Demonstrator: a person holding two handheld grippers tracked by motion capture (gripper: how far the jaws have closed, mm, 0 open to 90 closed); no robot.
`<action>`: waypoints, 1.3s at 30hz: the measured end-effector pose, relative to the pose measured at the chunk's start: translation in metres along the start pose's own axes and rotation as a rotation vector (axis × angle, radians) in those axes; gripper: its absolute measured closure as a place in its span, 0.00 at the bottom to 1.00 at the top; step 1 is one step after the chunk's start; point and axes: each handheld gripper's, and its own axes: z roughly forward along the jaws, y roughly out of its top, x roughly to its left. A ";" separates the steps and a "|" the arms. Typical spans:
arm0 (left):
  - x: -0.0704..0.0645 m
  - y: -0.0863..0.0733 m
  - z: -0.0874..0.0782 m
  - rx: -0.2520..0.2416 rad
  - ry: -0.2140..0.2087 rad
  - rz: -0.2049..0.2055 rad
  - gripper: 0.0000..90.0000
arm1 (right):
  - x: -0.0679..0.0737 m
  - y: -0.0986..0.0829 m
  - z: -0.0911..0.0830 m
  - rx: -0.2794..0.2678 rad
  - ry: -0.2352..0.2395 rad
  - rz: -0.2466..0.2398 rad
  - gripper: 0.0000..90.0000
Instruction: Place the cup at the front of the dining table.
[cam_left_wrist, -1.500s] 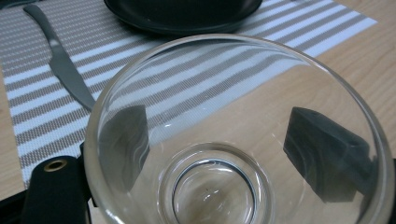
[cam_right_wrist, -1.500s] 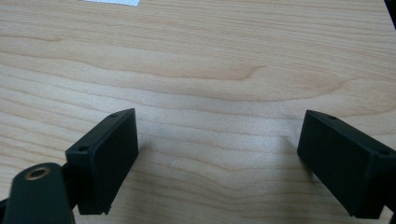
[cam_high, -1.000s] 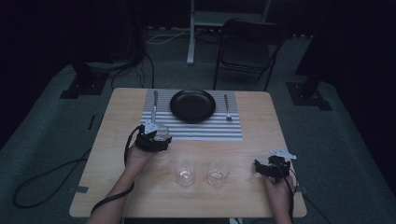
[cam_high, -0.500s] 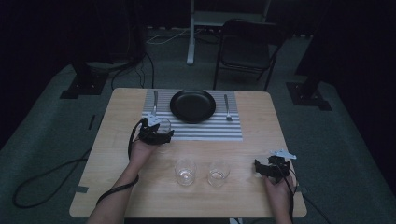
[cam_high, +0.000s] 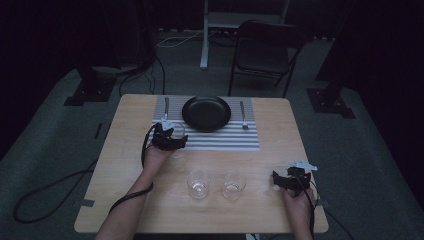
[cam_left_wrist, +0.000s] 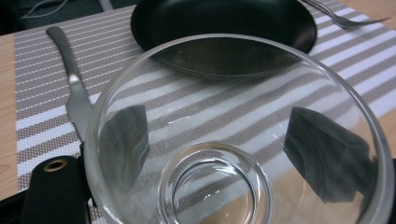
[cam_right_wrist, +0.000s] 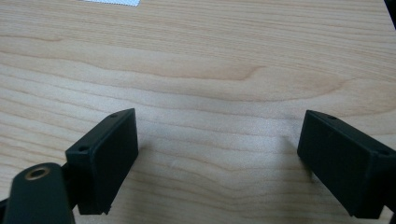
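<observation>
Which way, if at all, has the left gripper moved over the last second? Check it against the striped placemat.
Yes. The left gripper, shut on a glass, has travelled away from the person, from the bare wood onto the striped placemat, toward the black plate.

Three drinking glasses: one held glass (cam_left_wrist: 233, 140) over the striped mat, a second glass (cam_high: 198, 183) and a third glass (cam_high: 233, 185) standing on the bench (cam_high: 130, 150). One black plate (cam_high: 206, 113), one knife (cam_high: 166, 106), one fork (cam_high: 243, 116), one striped placemat (cam_high: 225, 141). Two tongs: left tongs (cam_high: 170, 138), right tongs (cam_high: 290, 180). One folding chair (cam_high: 262, 55) behind the bench.
</observation>
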 end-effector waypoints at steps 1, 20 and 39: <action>0.001 0.001 0.003 0.000 0.007 -0.009 0.22 | 0.000 0.000 0.000 0.000 0.000 0.000 0.13; 0.012 0.019 0.028 0.014 0.042 -0.028 0.22 | 0.000 0.000 0.000 0.000 0.000 0.000 0.13; 0.016 0.013 0.054 0.037 0.053 -0.037 0.22 | 0.000 0.000 0.000 0.000 0.000 0.000 0.13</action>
